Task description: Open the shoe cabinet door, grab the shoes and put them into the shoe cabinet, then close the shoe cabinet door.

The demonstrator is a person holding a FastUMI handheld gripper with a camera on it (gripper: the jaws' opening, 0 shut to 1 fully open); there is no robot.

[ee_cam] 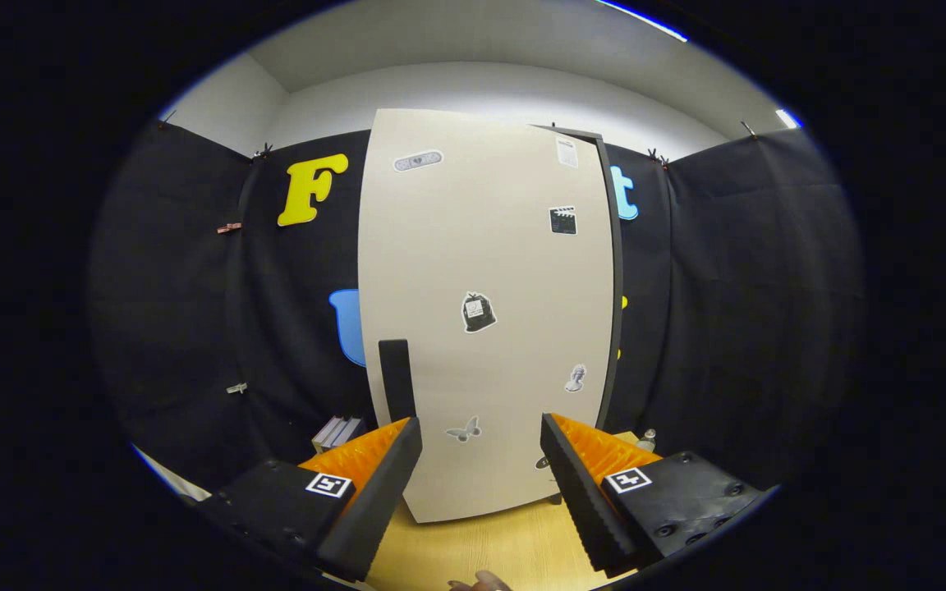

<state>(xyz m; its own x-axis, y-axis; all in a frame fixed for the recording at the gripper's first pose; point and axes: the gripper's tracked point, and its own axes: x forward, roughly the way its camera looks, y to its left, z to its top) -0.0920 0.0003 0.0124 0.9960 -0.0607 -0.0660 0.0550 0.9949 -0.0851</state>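
The hand-held gripper (481, 484) has two wedge-shaped fingers (374, 492) with ribbed, sawtooth inner faces, spread apart with nothing between them. Each sits on a blocky black mount bearing a small square black-and-white marker; round screw heads dot the right mount. Fingertips of a hand (479, 583) peek in below

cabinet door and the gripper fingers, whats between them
Nothing. In the gripper view the open gripper faces the shoe cabinet door, with bare wooden tabletop between.

table (514, 546): light wood, bare at the front | books (337, 432): small stack at the table's far left | small bottle (648, 440): upright at the table's far right, blurred
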